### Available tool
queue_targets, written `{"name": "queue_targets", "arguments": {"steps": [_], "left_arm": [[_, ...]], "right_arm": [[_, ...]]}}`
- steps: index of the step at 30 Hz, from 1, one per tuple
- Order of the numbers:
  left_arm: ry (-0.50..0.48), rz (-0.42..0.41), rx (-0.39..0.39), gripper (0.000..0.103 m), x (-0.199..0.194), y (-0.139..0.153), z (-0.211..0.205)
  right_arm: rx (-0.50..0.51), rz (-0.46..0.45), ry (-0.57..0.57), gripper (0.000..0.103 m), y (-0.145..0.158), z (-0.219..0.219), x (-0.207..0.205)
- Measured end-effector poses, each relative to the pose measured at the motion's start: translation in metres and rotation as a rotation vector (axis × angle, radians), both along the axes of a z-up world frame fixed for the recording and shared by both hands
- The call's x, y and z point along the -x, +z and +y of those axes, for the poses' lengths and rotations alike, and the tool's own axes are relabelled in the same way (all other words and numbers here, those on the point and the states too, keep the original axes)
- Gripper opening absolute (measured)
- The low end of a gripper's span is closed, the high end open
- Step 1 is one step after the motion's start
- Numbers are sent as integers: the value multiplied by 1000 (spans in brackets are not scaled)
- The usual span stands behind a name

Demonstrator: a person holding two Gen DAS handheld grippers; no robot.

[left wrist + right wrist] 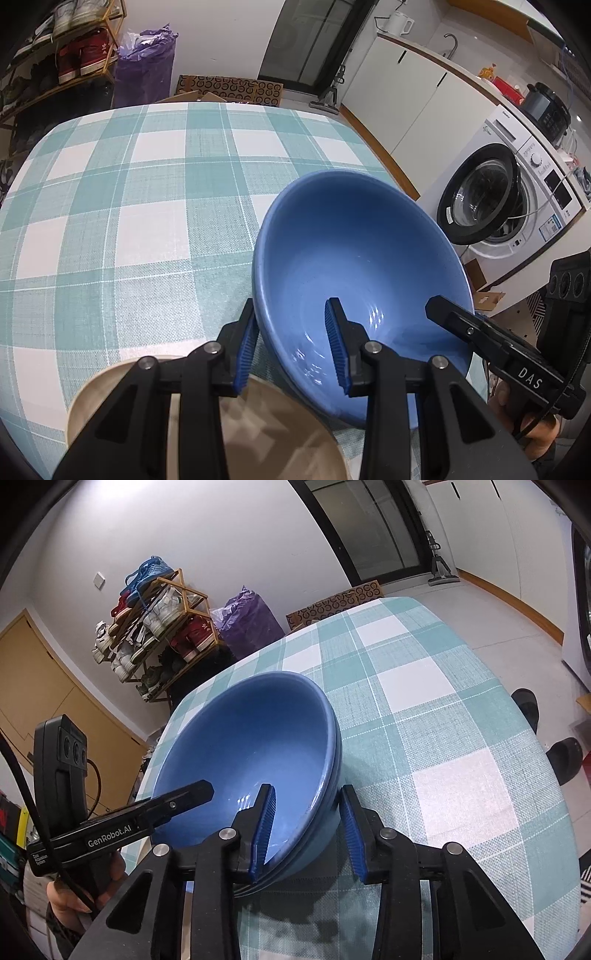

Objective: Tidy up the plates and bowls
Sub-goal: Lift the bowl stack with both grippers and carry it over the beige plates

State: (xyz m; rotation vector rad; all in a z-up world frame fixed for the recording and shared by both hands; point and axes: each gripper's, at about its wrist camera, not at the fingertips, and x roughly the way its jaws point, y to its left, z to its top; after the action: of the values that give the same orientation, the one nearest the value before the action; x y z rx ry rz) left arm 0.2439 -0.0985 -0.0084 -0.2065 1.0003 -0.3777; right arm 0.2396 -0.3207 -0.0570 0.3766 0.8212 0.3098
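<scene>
Blue bowls point(354, 266) sit near the tablecloth point(122, 206) edge.

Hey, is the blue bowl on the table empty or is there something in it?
Empty. The blue bowl shows a bare glazed inside with only light glints at the bottom; the one thing inside is a gripper finger on each side of the rim.
</scene>
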Motion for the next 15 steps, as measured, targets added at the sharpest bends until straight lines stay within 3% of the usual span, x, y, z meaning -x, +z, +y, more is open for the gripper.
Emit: {"name": "queue_targets", "arguments": {"steps": [15], "left_arm": [[-16, -42, -8, 34, 15, 22, -9]], "right_arm": [[-2, -37, -11, 36, 15, -12, 21]]}}
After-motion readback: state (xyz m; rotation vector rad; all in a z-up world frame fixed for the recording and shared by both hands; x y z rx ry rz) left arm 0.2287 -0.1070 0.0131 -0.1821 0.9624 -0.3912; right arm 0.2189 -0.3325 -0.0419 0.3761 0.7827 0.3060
